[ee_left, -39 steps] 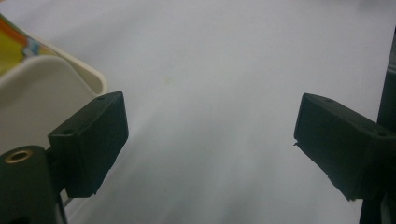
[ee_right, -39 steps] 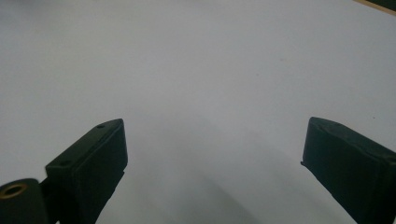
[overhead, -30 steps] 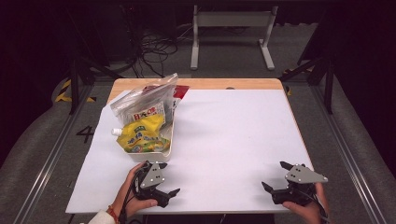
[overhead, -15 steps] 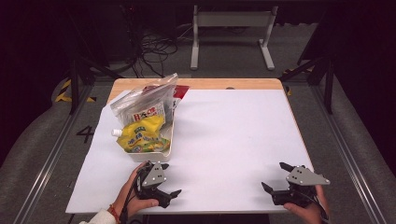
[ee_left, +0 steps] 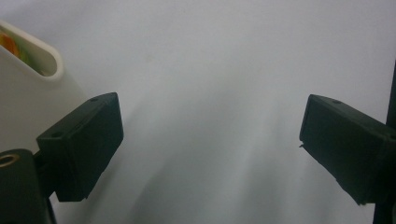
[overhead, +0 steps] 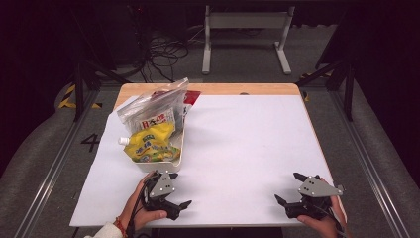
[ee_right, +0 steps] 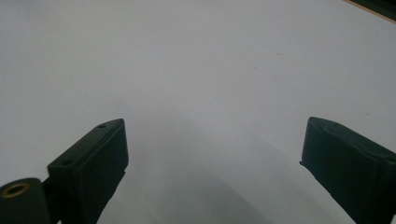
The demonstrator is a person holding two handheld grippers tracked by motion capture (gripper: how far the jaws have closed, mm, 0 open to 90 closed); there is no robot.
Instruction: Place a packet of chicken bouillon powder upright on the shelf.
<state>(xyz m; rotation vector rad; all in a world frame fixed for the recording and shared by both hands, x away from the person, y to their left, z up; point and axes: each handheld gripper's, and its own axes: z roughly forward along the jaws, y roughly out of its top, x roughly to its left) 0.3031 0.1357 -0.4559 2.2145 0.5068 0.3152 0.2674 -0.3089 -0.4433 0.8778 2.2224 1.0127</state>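
Left hand-held gripper (overhead: 173, 191): released, lower left, just beside white tray (overhead: 176, 157).
Right hand-held gripper (overhead: 288, 191): released, lower right on worktop (overhead: 247, 148).

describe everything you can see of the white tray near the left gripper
The white tray looks like smooth plastic, a shallow bin with rounded rim and corners. It sits on the white table cover at the left, just beyond the left gripper, apart from it. Inside lie a yellow spouted pouch and a clear zip bag leaning up over its far end. In the left gripper view its wall stands beside the open jaws.
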